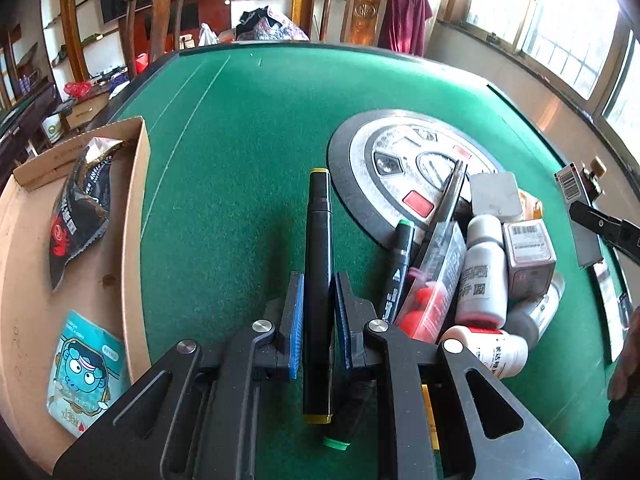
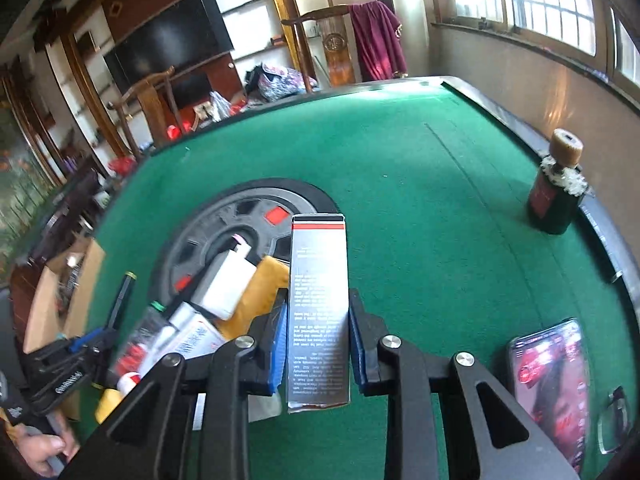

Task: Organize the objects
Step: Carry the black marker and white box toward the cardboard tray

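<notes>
Black jaws of the left gripper [image 1: 316, 316] clamp a marker [image 1: 318, 280], its lower end cut off behind them; the right gripper [image 2: 318, 344] grips a silver box [image 2: 319, 308]. Beyond, blurred bottles [image 1: 480, 276] crowd the green felt table [image 1: 248, 152] beside a cardboard tray [image 1: 134, 216].

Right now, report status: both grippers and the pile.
Left gripper shut on black marker. Right gripper shut on silver box. Pile of bottles unsorted beside cardboard tray. Path clear.
</notes>
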`<control>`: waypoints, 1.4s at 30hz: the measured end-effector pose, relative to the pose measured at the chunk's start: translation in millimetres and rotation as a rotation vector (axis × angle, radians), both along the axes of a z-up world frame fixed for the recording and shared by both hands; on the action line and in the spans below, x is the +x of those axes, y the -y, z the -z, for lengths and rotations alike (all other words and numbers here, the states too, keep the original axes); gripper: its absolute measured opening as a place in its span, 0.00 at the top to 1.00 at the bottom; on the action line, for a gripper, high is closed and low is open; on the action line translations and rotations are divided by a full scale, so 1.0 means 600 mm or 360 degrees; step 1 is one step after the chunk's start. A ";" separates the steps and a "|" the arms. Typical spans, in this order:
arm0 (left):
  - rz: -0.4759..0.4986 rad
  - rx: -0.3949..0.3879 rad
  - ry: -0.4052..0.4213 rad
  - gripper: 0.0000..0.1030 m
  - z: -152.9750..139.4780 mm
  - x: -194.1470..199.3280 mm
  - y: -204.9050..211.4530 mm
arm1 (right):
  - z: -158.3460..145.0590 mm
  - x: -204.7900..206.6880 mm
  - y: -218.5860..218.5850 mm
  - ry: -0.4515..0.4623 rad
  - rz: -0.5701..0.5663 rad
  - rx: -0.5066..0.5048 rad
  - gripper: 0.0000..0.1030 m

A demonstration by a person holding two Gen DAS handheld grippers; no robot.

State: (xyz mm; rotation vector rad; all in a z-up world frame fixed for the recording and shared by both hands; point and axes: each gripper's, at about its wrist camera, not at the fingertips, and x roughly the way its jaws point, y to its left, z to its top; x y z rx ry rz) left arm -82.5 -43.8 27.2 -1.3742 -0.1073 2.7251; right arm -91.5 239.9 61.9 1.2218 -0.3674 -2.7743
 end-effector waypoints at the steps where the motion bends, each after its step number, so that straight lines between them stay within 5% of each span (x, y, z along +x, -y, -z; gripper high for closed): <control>1: 0.0003 0.0009 -0.0004 0.86 -0.002 0.000 0.000 | -0.005 0.002 0.001 -0.0011 -0.0007 0.0000 0.75; 24: 0.0000 0.0116 -0.0098 0.86 -0.039 0.020 0.017 | -0.006 0.008 0.073 -0.0064 -0.0184 -0.0084 0.75; 42: -0.0120 0.0280 -0.0237 0.86 -0.109 0.089 0.113 | -0.034 0.049 0.223 -0.0046 -0.0444 -0.0162 0.75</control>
